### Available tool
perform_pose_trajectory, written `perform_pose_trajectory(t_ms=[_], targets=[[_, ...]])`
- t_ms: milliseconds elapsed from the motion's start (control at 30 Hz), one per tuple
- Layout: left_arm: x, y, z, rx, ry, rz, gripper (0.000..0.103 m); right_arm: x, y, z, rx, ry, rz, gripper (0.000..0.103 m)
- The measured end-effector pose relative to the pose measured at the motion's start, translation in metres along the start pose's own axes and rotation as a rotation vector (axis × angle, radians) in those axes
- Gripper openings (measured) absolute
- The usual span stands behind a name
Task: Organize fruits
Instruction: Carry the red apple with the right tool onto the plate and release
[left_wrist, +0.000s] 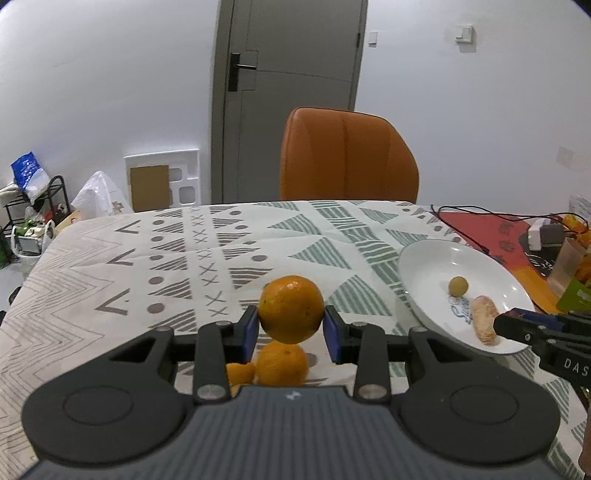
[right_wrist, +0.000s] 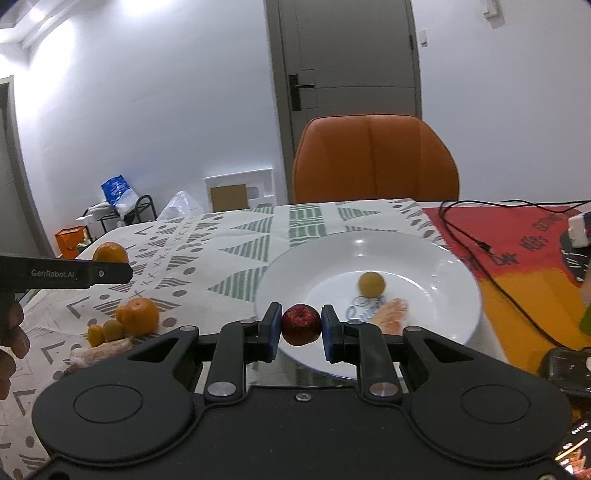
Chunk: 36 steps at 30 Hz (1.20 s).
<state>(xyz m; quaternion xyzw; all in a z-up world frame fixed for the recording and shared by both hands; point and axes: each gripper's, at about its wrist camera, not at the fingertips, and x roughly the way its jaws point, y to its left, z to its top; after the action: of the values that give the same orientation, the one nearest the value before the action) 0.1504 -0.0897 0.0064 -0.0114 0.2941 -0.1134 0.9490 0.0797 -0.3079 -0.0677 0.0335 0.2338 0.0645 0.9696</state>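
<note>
Firmly round and smooth, an orange (left_wrist: 291, 309) sits pinched in the left gripper (left_wrist: 291, 326); the right gripper (right_wrist: 301, 325) pinches a small red apple (right_wrist: 301, 324), likely light, above the white plate (right_wrist: 443, 258).

You look across a table draped in a patterned cloth (left_wrist: 207, 251) of grey chevrons, crosses and green striped triangles, with an orange chair (left_wrist: 347, 155) pulled up at its far edge. Behind the chair stands a grey door (left_wrist: 288, 66) with a black handle, shut against a white wall. A white foam packing tray (left_wrist: 162, 181) holding brown cardboard leans against that wall. To your left, a black wire rack (left_wrist: 37, 206) carries a blue bag, with a white plastic bag (left_wrist: 98, 195) on the floor beside it. On your right, a black cable (right_wrist: 480, 236) snakes over a red and orange mat (right_wrist: 517, 251).
</note>
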Motion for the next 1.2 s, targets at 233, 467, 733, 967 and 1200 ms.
perform_pose_trajectory(t_ms=[233,467,733,967,1200], targets=[[0.002,-0.013,0.002,0.006,0.005,-0.029,0.036,-0.009,-0.014,-0.002,0.01,-0.005,-0.033,0.021],[0.004,-0.032,0.003,0.034,0.001,-0.052,0.036,-0.016,-0.028,-0.006,0.02,-0.017,-0.068,0.021],[0.01,-0.055,-0.001,0.066,0.012,-0.078,0.036,-0.02,-0.047,-0.015,0.056,-0.017,-0.096,0.021],[0.015,-0.076,-0.003,0.09,0.021,-0.102,0.036,-0.02,-0.061,-0.018,0.073,-0.024,-0.101,0.021],[0.02,-0.09,-0.001,0.105,0.023,-0.112,0.036,-0.015,-0.068,-0.016,0.077,-0.035,-0.087,0.021]])
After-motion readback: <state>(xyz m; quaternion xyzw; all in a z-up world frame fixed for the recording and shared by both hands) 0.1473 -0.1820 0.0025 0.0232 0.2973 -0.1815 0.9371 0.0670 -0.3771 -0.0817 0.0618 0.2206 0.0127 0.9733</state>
